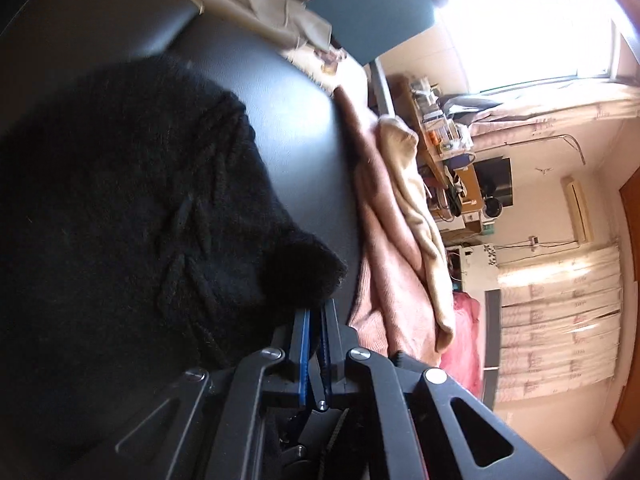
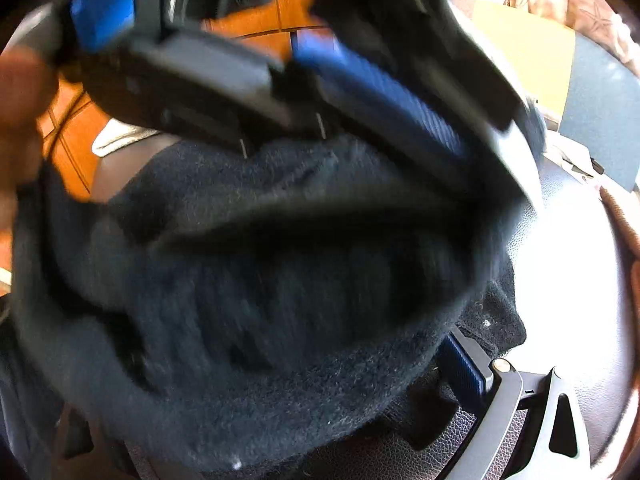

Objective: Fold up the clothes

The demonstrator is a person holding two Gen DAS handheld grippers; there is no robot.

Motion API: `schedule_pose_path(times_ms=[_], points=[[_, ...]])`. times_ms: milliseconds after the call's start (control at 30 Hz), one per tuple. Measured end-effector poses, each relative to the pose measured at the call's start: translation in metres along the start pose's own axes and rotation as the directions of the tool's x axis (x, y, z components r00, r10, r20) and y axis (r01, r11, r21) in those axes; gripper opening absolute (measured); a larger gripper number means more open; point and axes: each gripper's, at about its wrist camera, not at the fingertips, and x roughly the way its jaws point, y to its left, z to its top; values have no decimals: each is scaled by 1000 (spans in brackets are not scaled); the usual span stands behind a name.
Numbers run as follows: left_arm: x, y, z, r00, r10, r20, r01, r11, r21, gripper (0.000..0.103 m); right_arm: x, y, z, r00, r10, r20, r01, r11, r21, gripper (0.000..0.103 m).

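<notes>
1. The black sweater (image 1: 132,208) is a fuzzy cable-knit garment, heaped on the dark leather-look table (image 1: 280,112), with one corner lifted off the surface.
2. That lifted corner sits between the blue pads of the left tongs (image 1: 316,320), which are clenched on the knit; the two fingers stand almost together with only the fabric between them.
3. In the right wrist view the same sweater (image 2: 256,320) fills most of the frame, bunched into a thick fold and blurred.
4. The right tongs (image 2: 452,344) are mostly buried under that fold. One blue-padded finger (image 2: 464,368) shows at the lower right against the cloth; the other is hidden, so I cannot tell whether they are gripping or loose.
5. Across the top of the right wrist view the left tongs (image 2: 280,64) appear again, seen from the front, with blue pads on dark fingers and black knit hanging from them.
6. Part of a hand (image 2: 20,92) shows blurred at the left edge of that view.
7. Beyond the sweater, at the far edge of the table, lie a pink garment (image 1: 384,264) and a cream garment (image 1: 416,208), overlapping each other.
8. A beige cloth (image 1: 256,4) lies crumpled at another edge of the table.
9. Orange wooden floor (image 2: 76,140) shows below the table edge.
</notes>
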Motion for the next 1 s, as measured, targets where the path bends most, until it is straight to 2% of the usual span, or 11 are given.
schedule_pose_path(times_ms=[133,167,367,467,567,667,733,833,933,967,1000], points=[[5,-1,-6,987,-153,-44,152,988,-28,6,-1,-4,0,1000,4,10,-4,1000,8,103],[2,-5,-5,984,-172,-45,171,985,-22,12,-2,-5,1,1000,4,14,-4,1000,13,103],[-39,-34,-2,964,-261,-54,264,963,50,22,-14,-9,-11,998,-67,-20,67,997,34,103],[-73,-41,-1,966,-259,-18,260,957,127,24,-40,-3,-29,994,-100,-48,103,992,74,103],[-108,-25,-5,984,-170,58,156,968,198,26,-76,14,-49,991,-128,-47,132,986,103,103],[-142,-4,-10,987,-65,148,26,967,254,27,-109,34,-54,993,-120,-16,121,984,132,103],[-160,16,-16,978,22,207,-81,957,280,27,-138,50,-44,996,-81,39,73,984,163,103],[-174,51,-33,954,145,262,-224,927,301,27,-130,79,-17,993,-7,118,-12,987,160,103],[-172,74,-48,945,197,260,-279,902,331,27,-110,102,4,990,63,122,-84,982,170,102],[-172,79,-53,947,194,258,-279,895,349,27,-99,103,7,994,70,88,-85,980,179,96],[-172,84,-58,948,191,256,-278,887,368,27,-86,103,8,998,55,30,-60,979,196,76]])
